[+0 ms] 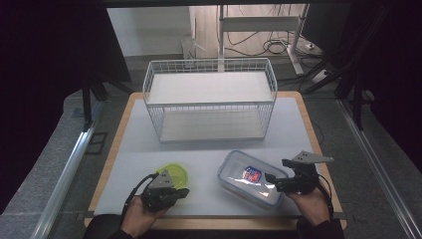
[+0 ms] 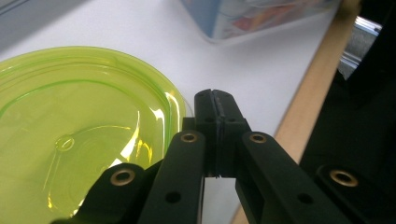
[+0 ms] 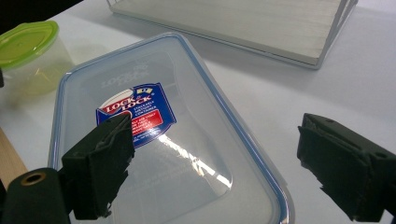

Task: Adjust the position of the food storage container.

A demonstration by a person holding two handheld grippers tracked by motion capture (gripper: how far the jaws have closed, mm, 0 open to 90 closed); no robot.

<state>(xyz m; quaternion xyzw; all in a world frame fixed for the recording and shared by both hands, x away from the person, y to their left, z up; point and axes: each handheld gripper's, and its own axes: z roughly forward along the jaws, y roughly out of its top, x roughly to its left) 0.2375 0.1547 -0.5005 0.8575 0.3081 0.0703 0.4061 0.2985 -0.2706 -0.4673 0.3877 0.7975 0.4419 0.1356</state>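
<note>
White matting covers the table (image 1: 149,149) in the high view, with a wire basket (image 1: 209,99) at the far side. Near right, a clear lidded container (image 1: 249,178) is approached by the right gripper (image 1: 273,180); near left, a green-lidded tub (image 1: 174,174) sits by the left gripper (image 1: 183,191).

Shut, empty jaws are seen beside the tub (image 2: 70,140) in the left gripper view.

Wide-open jaws straddle the container's blue-rimmed, labelled lid (image 3: 154,140) in the right gripper view; nothing is held. Closing on its edge seems to be called for next.

Left gripper (image 1: 185,191) sits low near the table's front edge, jaws pressed fully together. Right gripper (image 1: 267,179) is spread wide, both hands coming in from below.
</note>
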